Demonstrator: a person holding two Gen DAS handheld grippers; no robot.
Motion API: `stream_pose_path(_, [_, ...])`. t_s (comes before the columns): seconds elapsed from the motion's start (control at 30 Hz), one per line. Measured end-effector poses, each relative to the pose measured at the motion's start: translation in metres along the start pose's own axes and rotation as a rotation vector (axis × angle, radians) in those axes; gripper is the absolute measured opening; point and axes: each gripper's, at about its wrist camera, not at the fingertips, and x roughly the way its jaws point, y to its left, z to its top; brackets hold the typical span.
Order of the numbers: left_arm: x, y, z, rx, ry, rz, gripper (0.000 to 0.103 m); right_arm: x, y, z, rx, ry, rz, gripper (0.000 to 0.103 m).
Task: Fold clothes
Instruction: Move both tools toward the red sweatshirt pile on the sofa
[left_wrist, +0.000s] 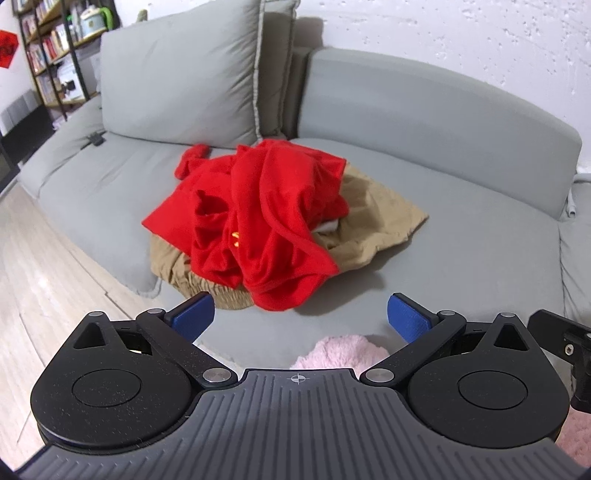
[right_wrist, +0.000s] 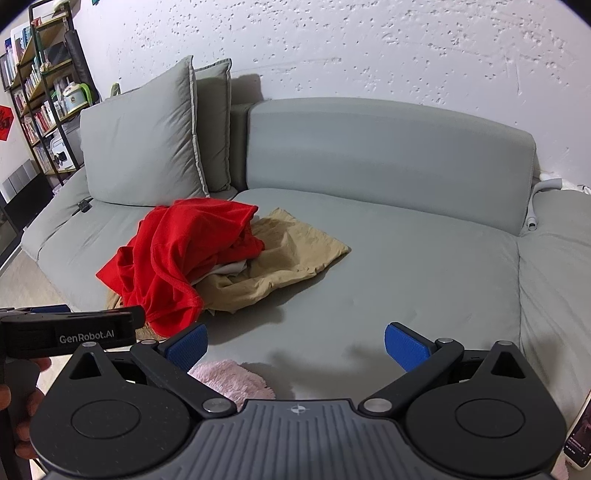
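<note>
Both hand-held grippers sit closest to the lenses. The left hand-held gripper (left_wrist: 301, 314) has its blue pads spread wide with nothing between them, held short of the pile above the front edge of the sofa seat. The right hand-held gripper (right_wrist: 295, 347) is likewise spread and empty, over a bare stretch of the grey sofa (right_wrist: 406, 258), with the pile off to its left. Just below the fingers of each, a bit of pink fluffy fabric (left_wrist: 340, 350) shows; what it belongs to cannot be told.

On the seat cushion lies the clothing. A red garment (left_wrist: 258, 221) is bunched into a crumpled heap, its hems and folds running every way, with a small yellow mark showing on one crease. It rests on top of a tan garment (right_wrist: 280, 254), which lies flatter but wrinkled, one end sticking out to the right and its gathered waistband peeking out at the near edge. A sliver of white cloth (right_wrist: 232, 271) shows between the two.

Judged from how they lie, neither piece is folded: no squared edges, no neat stack anywhere on the sofa. The whole of the folding remains, for the red one, the tan one, and whatever the white piece proves to be.
</note>
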Motion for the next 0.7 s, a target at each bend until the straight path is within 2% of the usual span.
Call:
stream_pose_path(0.17, [0.002, 0.001, -0.005, 0.005, 0.010, -0.009, 0.102, -0.002, 0.001, 0.005, 0.000, 0.009, -0.004, 0.103])
stream_pose_path(0.3, [0.005, -0.006, 0.000, 0.015, 0.039, 0.004, 0.102, 0.004, -0.003, -0.003, 0.000, 0.007, -0.005, 0.102])
stream_pose_path(0.7, [0.013, -0.003, -0.002, 0.006, 0.052, 0.009, 0.102, 0.006, 0.000, -0.012, -0.003, -0.003, 0.005, 0.103])
